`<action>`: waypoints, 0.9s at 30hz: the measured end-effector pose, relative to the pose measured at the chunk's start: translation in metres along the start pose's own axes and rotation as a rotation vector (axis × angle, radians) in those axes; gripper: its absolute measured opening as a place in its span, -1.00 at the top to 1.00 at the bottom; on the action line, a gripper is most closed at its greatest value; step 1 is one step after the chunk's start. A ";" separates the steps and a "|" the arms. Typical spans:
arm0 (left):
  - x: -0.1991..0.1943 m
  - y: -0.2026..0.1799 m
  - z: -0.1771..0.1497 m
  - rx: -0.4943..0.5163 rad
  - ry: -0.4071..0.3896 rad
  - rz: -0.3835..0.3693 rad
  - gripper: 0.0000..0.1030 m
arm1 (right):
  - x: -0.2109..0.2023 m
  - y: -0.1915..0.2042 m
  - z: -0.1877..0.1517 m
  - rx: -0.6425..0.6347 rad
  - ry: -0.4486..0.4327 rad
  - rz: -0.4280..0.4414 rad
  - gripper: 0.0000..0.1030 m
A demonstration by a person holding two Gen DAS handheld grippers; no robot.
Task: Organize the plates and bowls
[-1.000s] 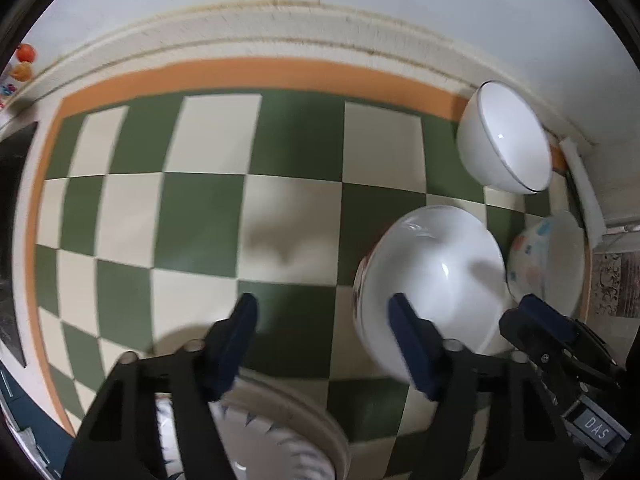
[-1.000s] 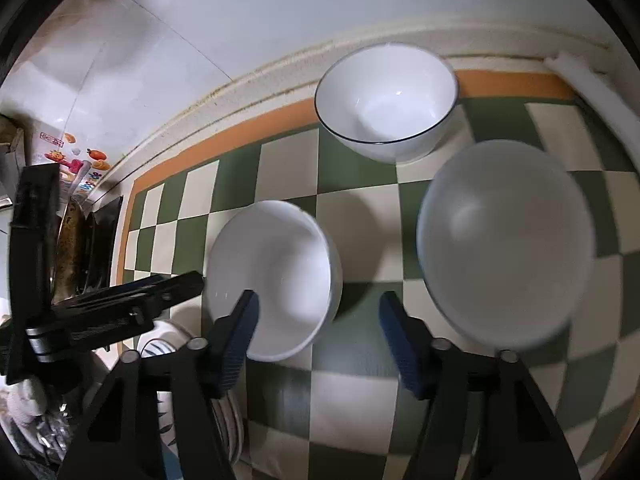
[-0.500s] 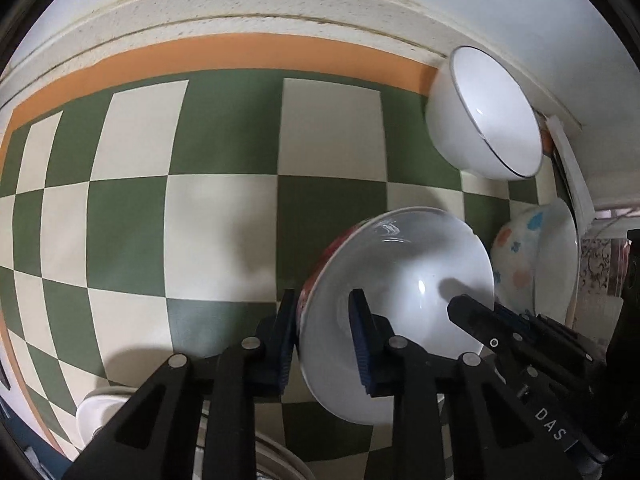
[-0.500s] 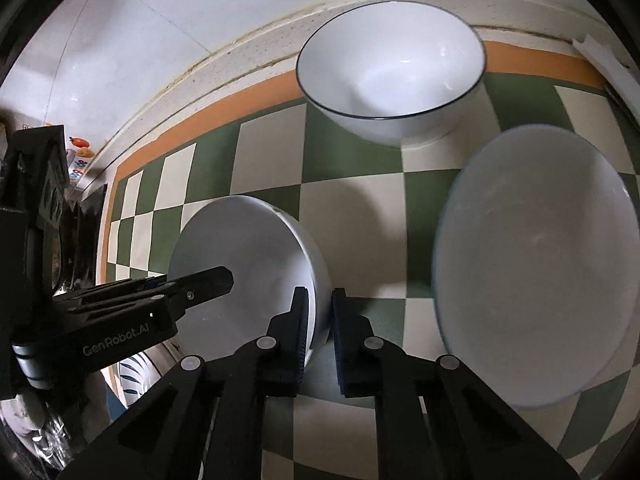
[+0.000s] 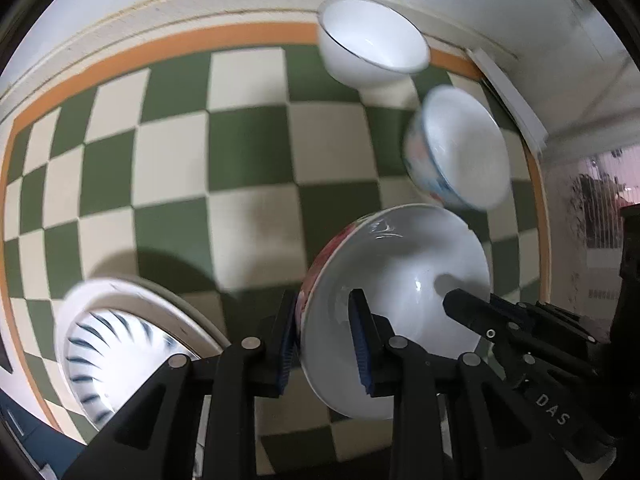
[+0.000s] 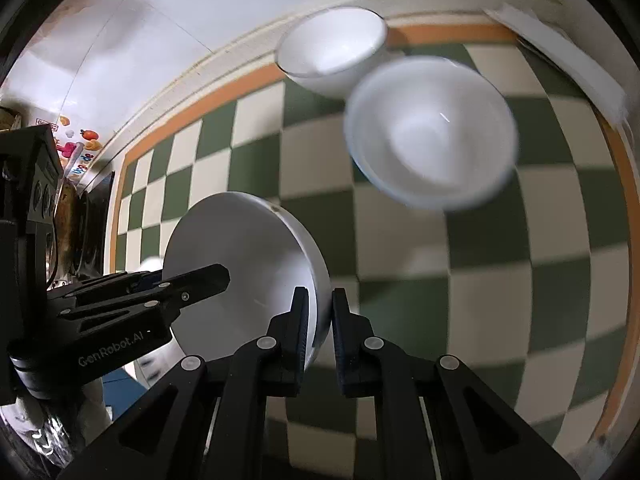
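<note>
A: Over the green-and-cream checked worktop (image 5: 248,168), what does the left hand-held gripper (image 5: 325,336) have?

B: Its blue pads are clamped on the near rim of a white bowl with a red pattern outside (image 5: 400,288), one pad inside, one outside. The bowl is tilted. Its lower edge is cut off behind the gripper's black frame.

A: And the right hand-held gripper (image 6: 320,332)?

B: Nearly closed, pinching the opposite rim of the same bowl (image 6: 248,264). From the right wrist view only the white inside shows; the red pattern is out of sight. The left gripper's finger crosses the bowl's left part there.

A: Is the bowl touching the worktop?

B: I cannot tell; its underside is hidden in both views.

A: What else is on the worktop?

B: A white bowl with a thin dark rim line (image 5: 372,48) stands at the far edge, against the orange border by the wall. Nearer the right edge sits a bowl with blue and orange spots outside (image 5: 456,148), blurred; in the right wrist view only its white inside shows (image 6: 432,132). They overlap in that view; whether they touch I cannot say.

A: And near the left corner?

B: A white plate (image 5: 132,292) holding a dish with dark blue radial strokes (image 5: 108,356), smeared and partly covered by the gripper's arm. Beyond the left edge the right wrist view shows dark, indistinct kitchenware (image 6: 72,232).
</note>
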State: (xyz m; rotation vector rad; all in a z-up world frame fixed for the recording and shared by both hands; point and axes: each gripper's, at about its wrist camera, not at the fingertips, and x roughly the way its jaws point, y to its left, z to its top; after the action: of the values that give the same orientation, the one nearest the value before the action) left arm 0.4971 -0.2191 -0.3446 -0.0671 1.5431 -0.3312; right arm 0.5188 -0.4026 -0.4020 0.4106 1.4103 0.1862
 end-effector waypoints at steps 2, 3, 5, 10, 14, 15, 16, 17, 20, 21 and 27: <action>0.009 -0.010 -0.004 0.009 0.016 -0.001 0.55 | 0.001 -0.012 -0.013 0.024 0.016 -0.001 0.74; 0.012 -0.013 -0.006 0.013 0.023 0.000 0.55 | 0.001 -0.018 -0.018 0.034 0.020 -0.001 0.74; 0.023 -0.019 -0.010 0.028 0.042 0.006 0.55 | 0.005 -0.029 -0.027 0.053 0.032 -0.004 0.74; 0.042 -0.028 -0.015 0.042 0.076 0.021 0.55 | 0.020 -0.047 -0.038 0.075 0.065 -0.020 0.74; 0.054 -0.034 -0.019 0.052 0.101 0.026 0.55 | 0.028 -0.057 -0.042 0.086 0.086 -0.035 0.74; 0.055 -0.036 -0.020 0.059 0.099 0.038 0.55 | 0.027 -0.059 -0.043 0.087 0.082 -0.028 0.74; 0.056 -0.036 -0.022 0.065 0.098 0.039 0.55 | 0.027 -0.060 -0.043 0.087 0.086 -0.031 0.74; 0.057 -0.037 -0.022 0.066 0.101 0.038 0.55 | 0.026 -0.060 -0.043 0.086 0.086 -0.032 0.74; 0.059 -0.040 -0.021 0.064 0.100 0.043 0.55 | 0.026 -0.061 -0.043 0.087 0.088 -0.032 0.74; 0.059 -0.041 -0.022 0.066 0.099 0.046 0.55 | 0.027 -0.061 -0.043 0.091 0.092 -0.034 0.74; 0.064 -0.044 -0.023 0.061 0.107 0.054 0.55 | 0.027 -0.057 -0.041 0.078 0.104 -0.038 0.74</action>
State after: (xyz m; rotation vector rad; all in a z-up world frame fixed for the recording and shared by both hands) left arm 0.4664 -0.2740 -0.3967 0.0411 1.6367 -0.3430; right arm 0.4767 -0.4379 -0.4527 0.4435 1.5299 0.1230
